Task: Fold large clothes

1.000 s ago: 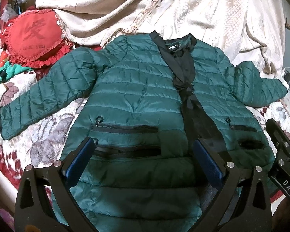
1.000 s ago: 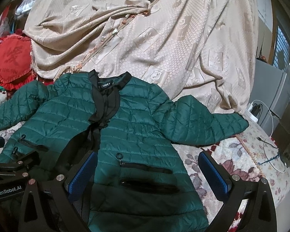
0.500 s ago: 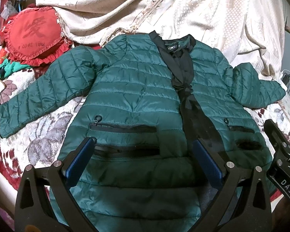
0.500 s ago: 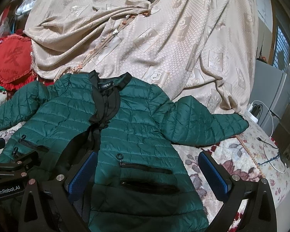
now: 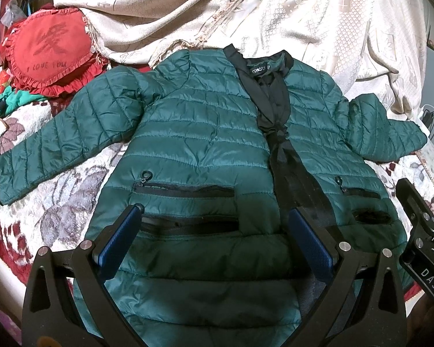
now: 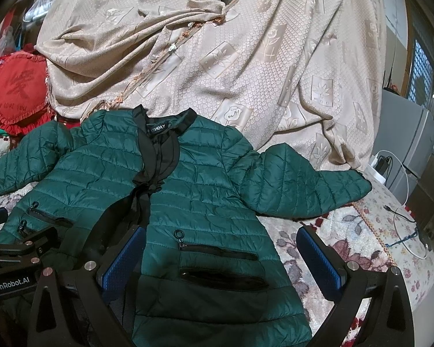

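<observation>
A dark green quilted jacket [image 5: 199,144] with black trim lies flat, front up, on a floral bedspread, both sleeves spread out; it also shows in the right wrist view [image 6: 205,190]. My left gripper [image 5: 214,225] is open and empty, hovering over the jacket's lower front near the left pockets. My right gripper [image 6: 221,245] is open and empty above the jacket's right pocket and hem side. The right sleeve [image 6: 303,186] lies out to the right. The left sleeve [image 5: 66,138] lies out to the left.
A beige patterned cloth [image 6: 246,57] is heaped behind the jacket. A red heart-shaped cushion [image 5: 49,52] lies at the back left. A white cable [image 6: 405,190] and a grey appliance [image 6: 410,144] are at the right edge. The floral bedspread [image 5: 43,202] surrounds the jacket.
Both grippers have drifted slightly; the jacket sits a little lower and more to the right in the left wrist view. The jacket itself has not moved.
</observation>
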The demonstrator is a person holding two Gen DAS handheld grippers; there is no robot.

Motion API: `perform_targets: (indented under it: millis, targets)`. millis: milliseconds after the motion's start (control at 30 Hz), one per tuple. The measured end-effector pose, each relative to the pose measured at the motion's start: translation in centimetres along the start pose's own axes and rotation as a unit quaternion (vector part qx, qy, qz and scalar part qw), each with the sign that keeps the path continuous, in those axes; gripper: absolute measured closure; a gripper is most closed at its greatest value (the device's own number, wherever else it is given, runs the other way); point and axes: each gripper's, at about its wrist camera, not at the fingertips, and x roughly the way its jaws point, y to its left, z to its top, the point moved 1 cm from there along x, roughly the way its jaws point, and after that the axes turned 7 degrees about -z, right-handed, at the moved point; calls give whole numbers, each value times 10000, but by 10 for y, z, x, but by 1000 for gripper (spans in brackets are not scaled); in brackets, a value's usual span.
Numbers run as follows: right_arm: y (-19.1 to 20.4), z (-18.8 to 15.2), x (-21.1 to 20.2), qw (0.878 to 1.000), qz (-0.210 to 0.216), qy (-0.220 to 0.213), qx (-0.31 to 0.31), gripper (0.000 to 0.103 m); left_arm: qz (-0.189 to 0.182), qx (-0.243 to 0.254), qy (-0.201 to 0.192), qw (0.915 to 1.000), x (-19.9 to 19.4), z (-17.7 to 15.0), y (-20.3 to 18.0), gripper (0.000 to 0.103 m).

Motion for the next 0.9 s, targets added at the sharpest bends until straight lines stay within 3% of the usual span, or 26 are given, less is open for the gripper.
perform_targets:
  millis: [900]
  targets:
    - [0,-1,-2,10000,-9,6,-32,0,-1,8,16,10000,0,-3,-3,1]
